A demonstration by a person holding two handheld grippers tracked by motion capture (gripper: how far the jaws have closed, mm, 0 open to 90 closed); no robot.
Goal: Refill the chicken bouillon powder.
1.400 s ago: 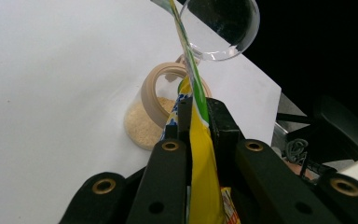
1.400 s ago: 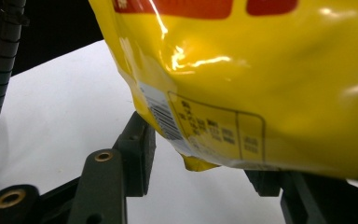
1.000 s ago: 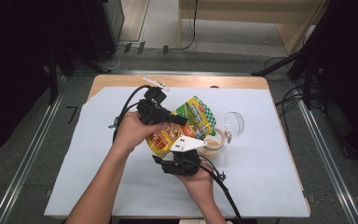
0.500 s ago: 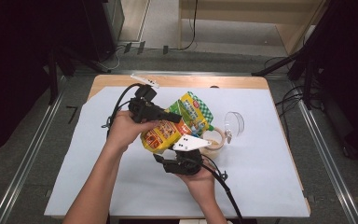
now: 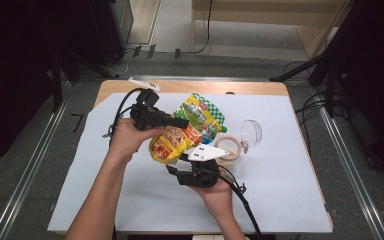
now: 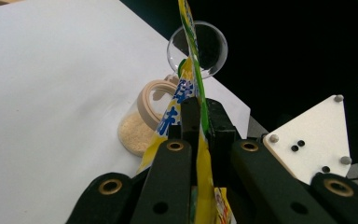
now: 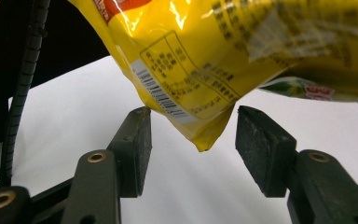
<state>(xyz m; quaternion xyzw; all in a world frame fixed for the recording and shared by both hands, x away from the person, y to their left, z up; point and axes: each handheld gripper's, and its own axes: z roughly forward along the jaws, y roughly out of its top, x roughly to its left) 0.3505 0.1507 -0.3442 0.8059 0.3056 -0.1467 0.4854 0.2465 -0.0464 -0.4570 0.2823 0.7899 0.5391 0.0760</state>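
**Pouch lifted clear, lower corner hangs between the right jaws**

Nearest, low in the high view: right gripper (image 5: pixel 185 161), held under the yellow snack pouch (image 5: pixel 182 135). In the right gripper view its jaws stand spread, pads (image 7: pixel 135 140) on either side of the pouch's bottom corner (image 7: pixel 205 135). One pad is just beside the foil and the other apart, so nothing is pinched yet. Their spread is about the same as a second ago.

Above it: left gripper (image 5: pixel 182 121), pressed together on the pouch's upper edge. The left gripper view shows the thin film edge (image 6: pixel 196 116) clamped between its jaws. Compared with a second ago the pouch and left hand (image 5: pixel 130 137) have shifted a little up-left in the high view, and the pouch hangs tilted above the white table cover (image 5: pixel 280 190). My read: the pouch is lifted and presented so the right gripper can take the bottom corner, likely to tip it toward the jar.

Farther: small jar (image 5: pixel 230 150) with beige granules, just beside the pouch, and a clear round lid (image 5: pixel 251 132) beyond it.

Hard to tell: whether the pouch top is torn open, as it is edge-on in the left gripper view. The jar is partly covered by the grey plate (image 5: pixel 207 152), and the print is too small to read.
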